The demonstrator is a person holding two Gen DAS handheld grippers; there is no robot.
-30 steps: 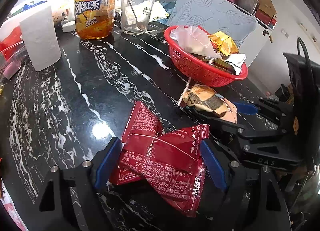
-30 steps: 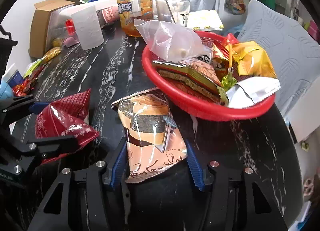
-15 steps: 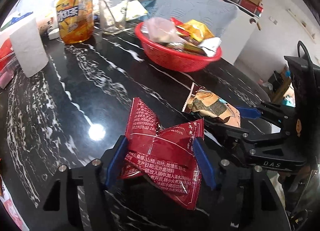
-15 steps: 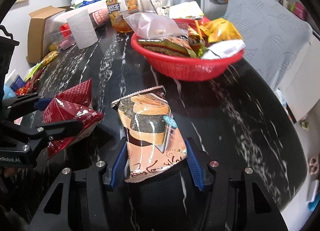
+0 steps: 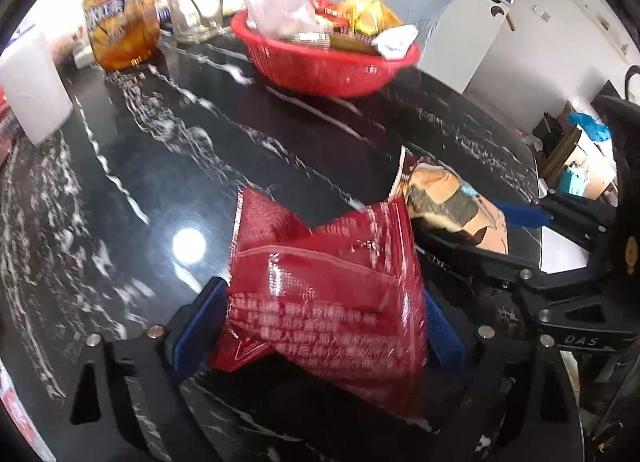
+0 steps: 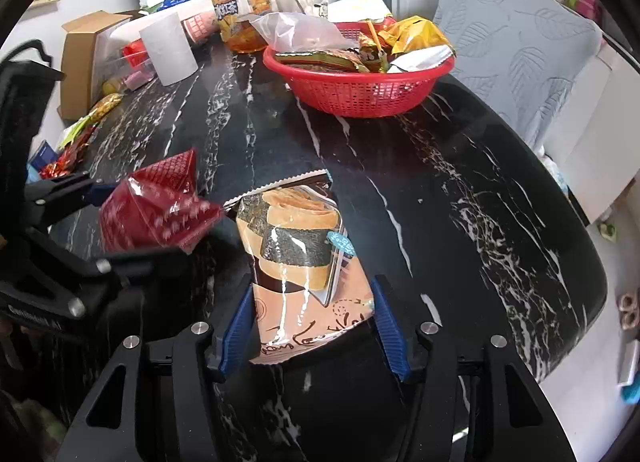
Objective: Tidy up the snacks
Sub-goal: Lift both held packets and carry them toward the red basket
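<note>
A red snack packet sits between the blue pads of my left gripper, whose jaws are opening. The pads stand at its edges without squeezing it, and the packet is motion-blurred. In the right wrist view the same red packet shows at the left. My right gripper is shut on an orange-and-brown snack packet, and its jaws are just starting to ease apart. That orange packet lies right of the red one. A red basket with several snacks stands farther back.
Black marble table with its rounded edge at the right. An iced-tea bottle, a glass with a spoon, a white paper roll and a cardboard box stand at the back. Loose wrappers lie left. A pale chair stands behind the basket.
Both grippers have drawn back from the red basket, which now looks farther off. The left jaws squeezed the red packet, then spread wider. The orange packet stays in the right grip.
</note>
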